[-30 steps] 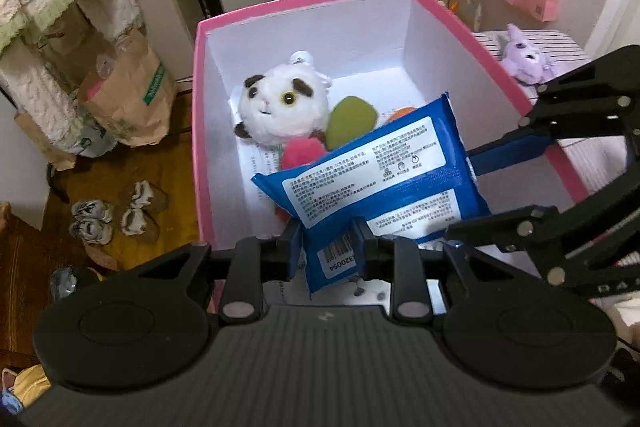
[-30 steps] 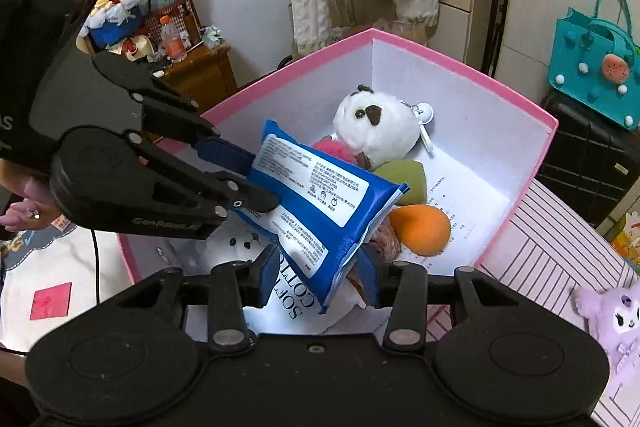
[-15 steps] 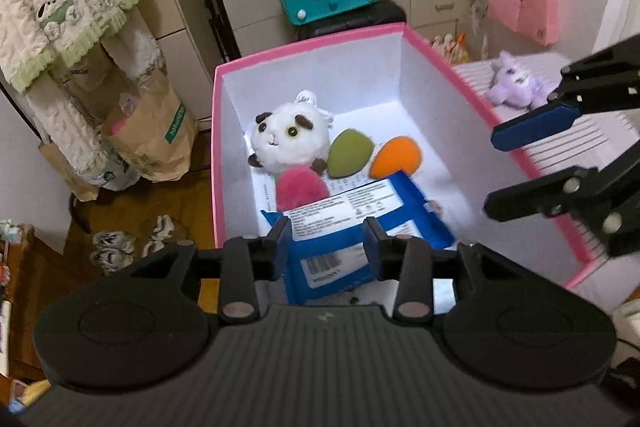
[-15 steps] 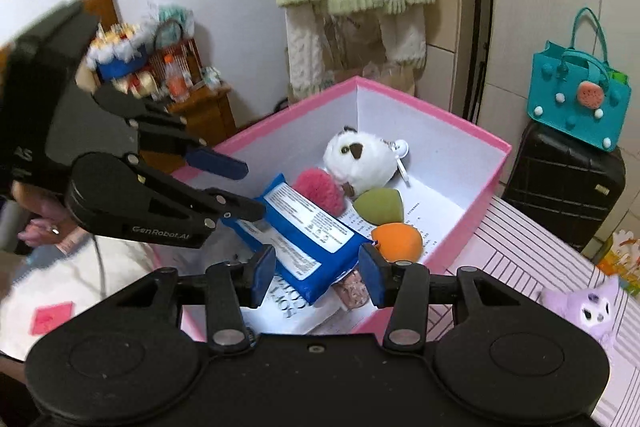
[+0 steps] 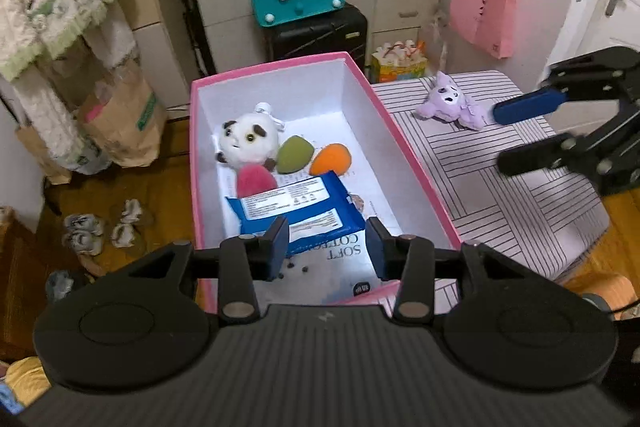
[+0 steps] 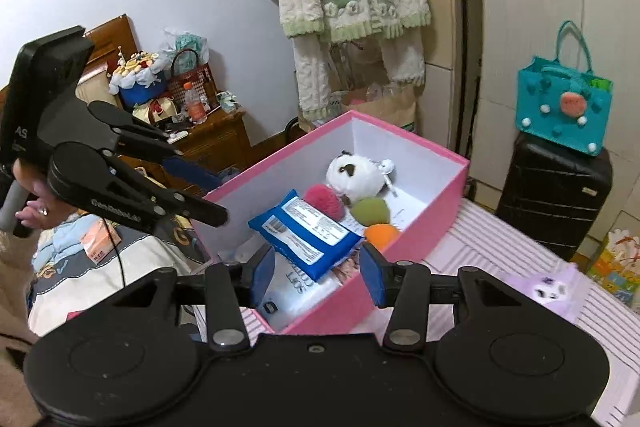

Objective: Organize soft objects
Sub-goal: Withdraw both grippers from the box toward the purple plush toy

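Left wrist view: my left gripper (image 5: 327, 241) empty, jaws opening, now lifted clear above pink box (image 5: 416, 183). Blue tissue pack (image 5: 296, 213), a second ago pinched between both grippers, now lies released in box beside panda plush (image 5: 245, 143). Right gripper (image 6: 316, 273) likewise parted, empty. Purple plush (image 5: 450, 103) remains on striped cushion (image 5: 500, 187); likely next pick.

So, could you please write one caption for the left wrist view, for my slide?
Left gripper opening above the pink box, where the blue pack lies; purple plush waits outside.
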`<state>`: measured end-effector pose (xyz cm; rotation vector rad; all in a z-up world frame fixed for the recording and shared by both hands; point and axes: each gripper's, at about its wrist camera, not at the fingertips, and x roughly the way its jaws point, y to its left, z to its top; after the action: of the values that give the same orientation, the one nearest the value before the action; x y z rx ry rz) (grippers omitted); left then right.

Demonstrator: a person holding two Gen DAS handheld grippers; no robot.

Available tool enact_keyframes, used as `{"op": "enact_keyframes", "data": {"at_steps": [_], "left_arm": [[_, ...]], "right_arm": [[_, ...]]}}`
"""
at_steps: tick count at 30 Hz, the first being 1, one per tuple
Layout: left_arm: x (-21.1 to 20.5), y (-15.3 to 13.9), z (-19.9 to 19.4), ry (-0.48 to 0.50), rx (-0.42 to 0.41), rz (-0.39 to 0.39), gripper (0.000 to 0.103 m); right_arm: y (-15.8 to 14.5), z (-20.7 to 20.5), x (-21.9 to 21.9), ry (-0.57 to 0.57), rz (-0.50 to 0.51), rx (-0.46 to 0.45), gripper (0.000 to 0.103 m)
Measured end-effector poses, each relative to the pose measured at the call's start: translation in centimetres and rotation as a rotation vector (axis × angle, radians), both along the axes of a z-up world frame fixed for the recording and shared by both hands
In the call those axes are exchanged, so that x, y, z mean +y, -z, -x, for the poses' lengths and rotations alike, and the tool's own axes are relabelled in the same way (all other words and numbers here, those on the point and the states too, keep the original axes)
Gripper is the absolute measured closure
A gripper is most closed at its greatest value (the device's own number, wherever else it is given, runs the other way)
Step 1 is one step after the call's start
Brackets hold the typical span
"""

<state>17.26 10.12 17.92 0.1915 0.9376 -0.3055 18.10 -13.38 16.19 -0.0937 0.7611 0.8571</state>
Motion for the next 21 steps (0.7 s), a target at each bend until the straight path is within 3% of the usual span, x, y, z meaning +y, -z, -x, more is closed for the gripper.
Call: {"op": "enact_keyframes", "data": {"at_steps": [6,14,21], "left_arm": [[-2.2,-2.2,1.4,0.002,-0.080,0.014,0.062],[-8.2,-3.7,1.2,0.109,-0.123,0.098,0.057],[-12.8,-2.7,0.1,0.154,-0.143,0.241,0.054]], "right_arm": [[-0.5,1.1,-4.4,0.040,-0.016,-0.039,0.047],[0.7,1.5,-10.7,0.140,-0.045,-0.033,0.045],[3.1,2.0,-13.5,0.212,0.034,-0.106,0.042]]}}
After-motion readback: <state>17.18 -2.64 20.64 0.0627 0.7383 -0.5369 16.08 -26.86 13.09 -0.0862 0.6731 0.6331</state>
